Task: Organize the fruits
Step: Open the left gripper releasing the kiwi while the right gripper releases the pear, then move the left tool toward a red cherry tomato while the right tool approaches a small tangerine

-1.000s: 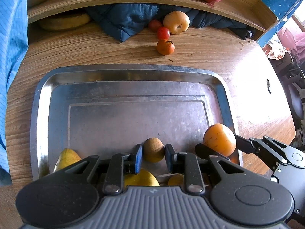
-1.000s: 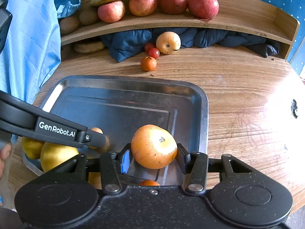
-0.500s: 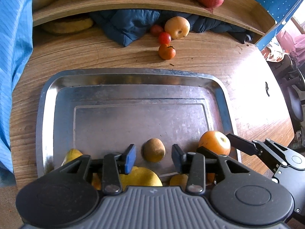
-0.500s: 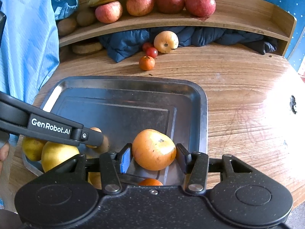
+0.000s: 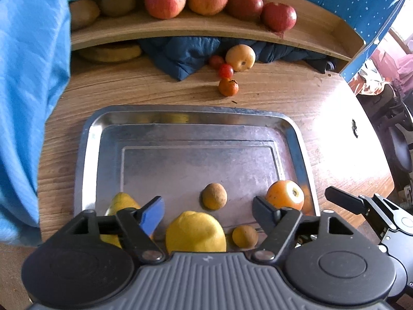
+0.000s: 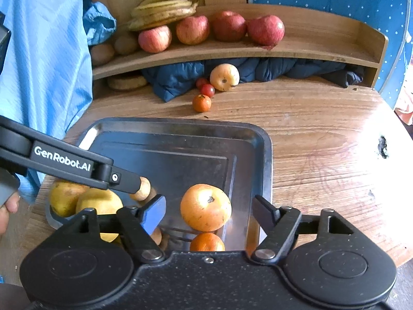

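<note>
Both jaws have just been opening. The left gripper (image 5: 209, 208) stands wide, gripping nothing, the brown fruit (image 5: 214, 196) lying free beyond it on the tray (image 5: 89, 139). The right gripper (image 6: 209, 210) gapes around the untouched orange fruit (image 6: 205, 207) at the tray's near right.

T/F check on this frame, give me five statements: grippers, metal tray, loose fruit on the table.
1. The right gripper is clamped on the large orange round fruit. False: its jaws have just been opening and stand clear of the fruit, which sits on the silver metal tray.
2. The left gripper is open with nothing gripped. True; its jaws have just been opening, and the small brown round fruit lies free ahead of them.
3. The tray is empty. False: it holds several fruits, among them a big yellow fruit.
4. Red apples sit on the curved wooden shelf. True.
5. The small orange tangerine lies inside the tray. False: it lies on the wooden table beyond the tray.
</note>
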The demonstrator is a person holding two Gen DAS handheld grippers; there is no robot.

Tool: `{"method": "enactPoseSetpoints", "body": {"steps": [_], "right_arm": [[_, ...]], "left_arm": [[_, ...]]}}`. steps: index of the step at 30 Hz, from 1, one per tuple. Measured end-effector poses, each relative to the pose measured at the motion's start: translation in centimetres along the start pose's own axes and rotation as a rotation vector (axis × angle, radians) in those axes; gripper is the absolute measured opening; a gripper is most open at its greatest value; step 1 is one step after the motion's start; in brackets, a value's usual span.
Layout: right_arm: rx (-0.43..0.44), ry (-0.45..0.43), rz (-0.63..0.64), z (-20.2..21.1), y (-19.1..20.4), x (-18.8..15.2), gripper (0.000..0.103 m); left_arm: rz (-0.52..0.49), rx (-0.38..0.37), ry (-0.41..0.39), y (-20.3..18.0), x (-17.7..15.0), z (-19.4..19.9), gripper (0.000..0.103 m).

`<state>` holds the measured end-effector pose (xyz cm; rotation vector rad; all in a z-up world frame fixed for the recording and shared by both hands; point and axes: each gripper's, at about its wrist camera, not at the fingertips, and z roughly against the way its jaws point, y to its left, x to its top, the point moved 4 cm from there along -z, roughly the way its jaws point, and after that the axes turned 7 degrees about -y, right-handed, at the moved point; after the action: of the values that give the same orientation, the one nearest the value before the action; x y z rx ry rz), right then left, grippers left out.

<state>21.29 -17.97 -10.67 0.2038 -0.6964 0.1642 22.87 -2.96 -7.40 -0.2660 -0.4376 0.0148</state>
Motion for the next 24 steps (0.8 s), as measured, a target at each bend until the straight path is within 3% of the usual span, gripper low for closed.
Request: {"method": "enactPoseSetpoints", "body": {"steps": [9,14,24], "right_arm": [[0.024,-0.045,0.003,2.4,0.5,-0.6,0.092],[0.044,-0.053,0.003,3.4,0.7,-1.1,0.102],[0.027,-0.003,0.012,4.6,0.2,-2.5,0.102]], "left_arm": [[0.001,0.041,-0.028,0.3,-1.8,2.6,0.098],[-0.011,0.057,-0.009,0.4,-3.3,3.9,0.100],[-0.033,0.144,0.102,2.7,-6.5,4.8,0.102]]}}
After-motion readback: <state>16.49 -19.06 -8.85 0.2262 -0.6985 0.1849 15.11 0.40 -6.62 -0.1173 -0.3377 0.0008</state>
